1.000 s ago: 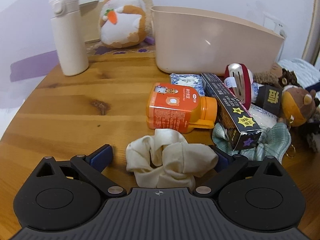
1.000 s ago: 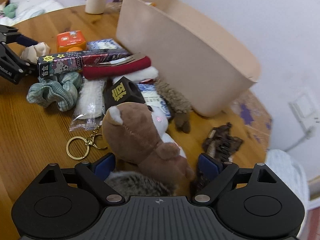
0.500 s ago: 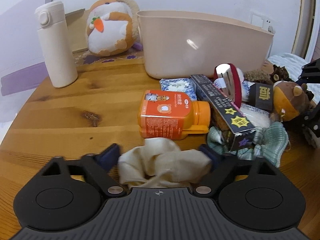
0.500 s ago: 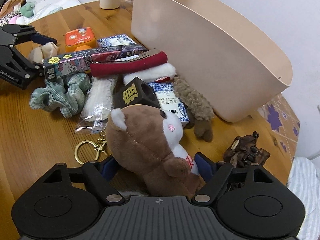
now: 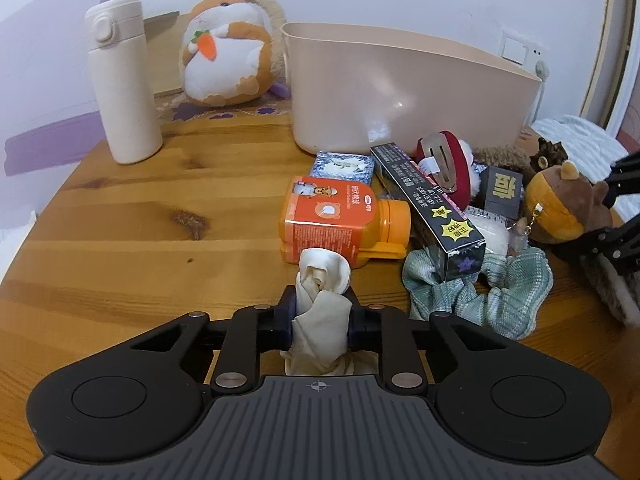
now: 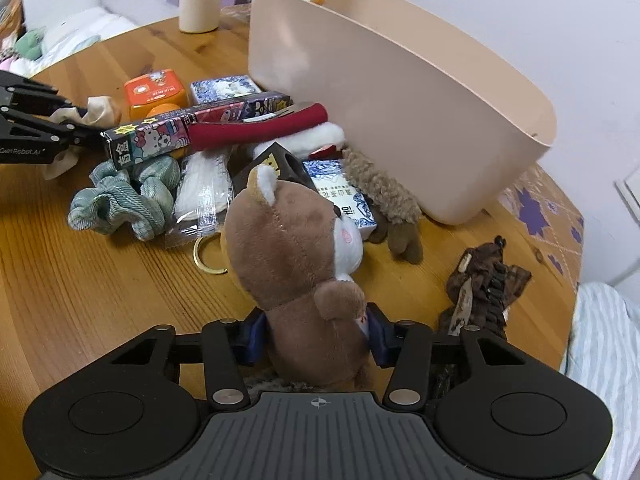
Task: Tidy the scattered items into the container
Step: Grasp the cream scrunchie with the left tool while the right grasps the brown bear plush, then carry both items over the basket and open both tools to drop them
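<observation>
left gripper (image 5: pixel 320 314) jaws clamped, right gripper (image 6: pixel 316 334) — jaws clamped

"GenRobot.AI" on left hand-held gripper (image 6: pixel 78 130); Chinese print on black box (image 5: pixel 430 204).

Bare wooden worktop (image 5: pixel 120 216) open left of orange plastic bottle (image 5: pixel 340 216); clutter heap crowds front wall of beige plastic container (image 5: pixel 400 92); white flask (image 5: pixel 122 80) stands far left

Left tongs (image 5: pixel 320 312) clamped on cream scrunchie (image 5: pixel 322 304), orange bottle (image 5: pixel 340 218) just beyond, w/ beige bin (image 5: pixel 404 92) behind.
</observation>
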